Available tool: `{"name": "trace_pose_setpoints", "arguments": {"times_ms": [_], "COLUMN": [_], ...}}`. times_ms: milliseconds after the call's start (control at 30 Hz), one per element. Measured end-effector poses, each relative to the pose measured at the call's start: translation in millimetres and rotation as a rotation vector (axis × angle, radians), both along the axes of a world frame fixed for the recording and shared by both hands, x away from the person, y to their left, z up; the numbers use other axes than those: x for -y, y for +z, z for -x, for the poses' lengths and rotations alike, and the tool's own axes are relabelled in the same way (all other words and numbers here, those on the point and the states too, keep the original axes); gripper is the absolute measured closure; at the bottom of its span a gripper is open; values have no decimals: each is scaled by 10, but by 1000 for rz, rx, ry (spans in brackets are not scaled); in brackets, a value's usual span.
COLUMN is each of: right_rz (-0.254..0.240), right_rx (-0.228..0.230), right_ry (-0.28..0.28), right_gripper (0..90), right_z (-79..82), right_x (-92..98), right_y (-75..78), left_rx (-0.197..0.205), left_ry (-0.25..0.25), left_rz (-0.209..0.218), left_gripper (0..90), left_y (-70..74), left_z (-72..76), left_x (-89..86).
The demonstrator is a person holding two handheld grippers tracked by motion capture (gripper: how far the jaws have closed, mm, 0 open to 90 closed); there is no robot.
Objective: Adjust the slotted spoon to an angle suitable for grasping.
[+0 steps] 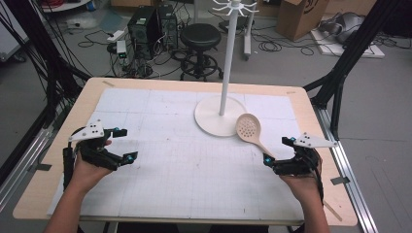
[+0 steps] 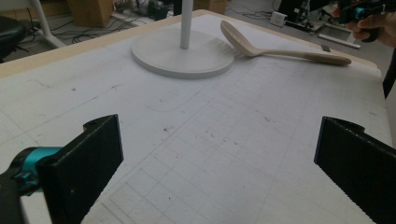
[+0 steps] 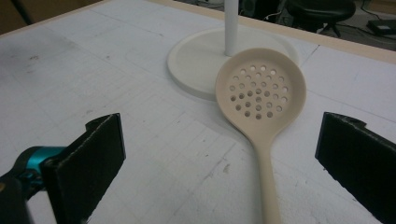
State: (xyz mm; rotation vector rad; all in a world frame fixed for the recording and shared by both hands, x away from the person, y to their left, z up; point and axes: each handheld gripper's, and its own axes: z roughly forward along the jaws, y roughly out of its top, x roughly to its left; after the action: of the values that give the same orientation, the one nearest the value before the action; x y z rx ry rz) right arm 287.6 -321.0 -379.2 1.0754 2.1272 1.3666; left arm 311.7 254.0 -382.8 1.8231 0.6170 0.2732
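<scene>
left gripper: released | right gripper: released (beside slotted spoon handle)

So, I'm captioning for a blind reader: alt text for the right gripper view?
A beige slotted spoon lies on the white gridded mat, its bowl overlapping the white stand's round base. The open right gripper frames its handle without touching.

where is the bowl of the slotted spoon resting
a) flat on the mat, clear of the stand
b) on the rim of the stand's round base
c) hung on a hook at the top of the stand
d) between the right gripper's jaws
b: the slotted spoon has its perforated bowl overlapping the rim of the stand's round base, while its handle lies on the mat toward the open right gripper.
</scene>
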Motion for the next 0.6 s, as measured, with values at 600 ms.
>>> {"name": "trace_pose_setpoints", "arguments": {"times_ms": [600], "right_rz": [35], "right_rx": [-14], "right_ry": [-62], "right_gripper": [7], "right_z": [7], "right_x": [52], "right_y": [44], "left_rx": [4], "left_ry": [-14], "left_rz": [-19], "left_gripper": [17], "left_y": [-2], "left_z": [16], "left_x": [26]}}
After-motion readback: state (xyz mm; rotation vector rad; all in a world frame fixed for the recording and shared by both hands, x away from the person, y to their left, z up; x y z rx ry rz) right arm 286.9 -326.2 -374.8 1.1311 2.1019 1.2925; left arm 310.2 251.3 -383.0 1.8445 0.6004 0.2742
